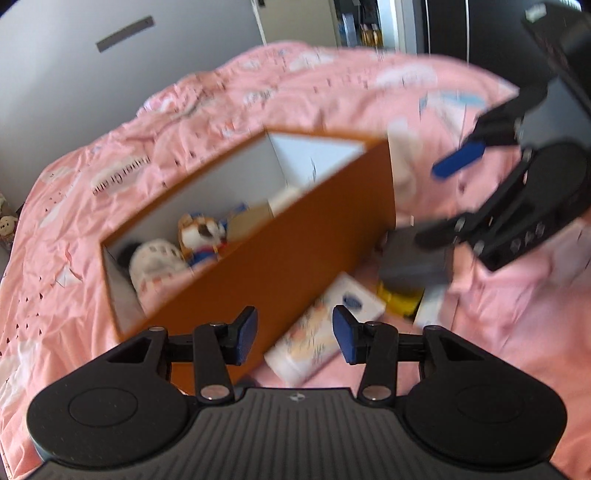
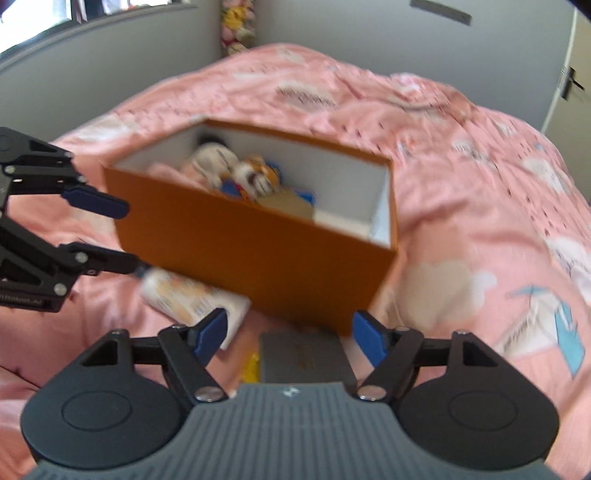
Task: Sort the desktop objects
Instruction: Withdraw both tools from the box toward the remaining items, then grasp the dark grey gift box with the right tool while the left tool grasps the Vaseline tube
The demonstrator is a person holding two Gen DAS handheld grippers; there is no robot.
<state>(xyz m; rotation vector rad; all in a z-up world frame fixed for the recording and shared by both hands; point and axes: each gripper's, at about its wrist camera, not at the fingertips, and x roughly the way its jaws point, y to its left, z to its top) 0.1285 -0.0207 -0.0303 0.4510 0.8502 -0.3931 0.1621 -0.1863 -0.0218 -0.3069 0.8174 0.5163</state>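
An orange box with a white inside stands on the pink bedspread; it also shows in the right wrist view. Inside lie a tiger plush, a white plush and a cardboard piece. In front of the box lie a white printed packet, a grey flat box and something yellow. My left gripper is open and empty over the packet. My right gripper is open and empty over the grey box.
The pink bedspread covers the whole bed. Grey walls stand behind it, with stuffed toys in the far corner. A white door is at the right.
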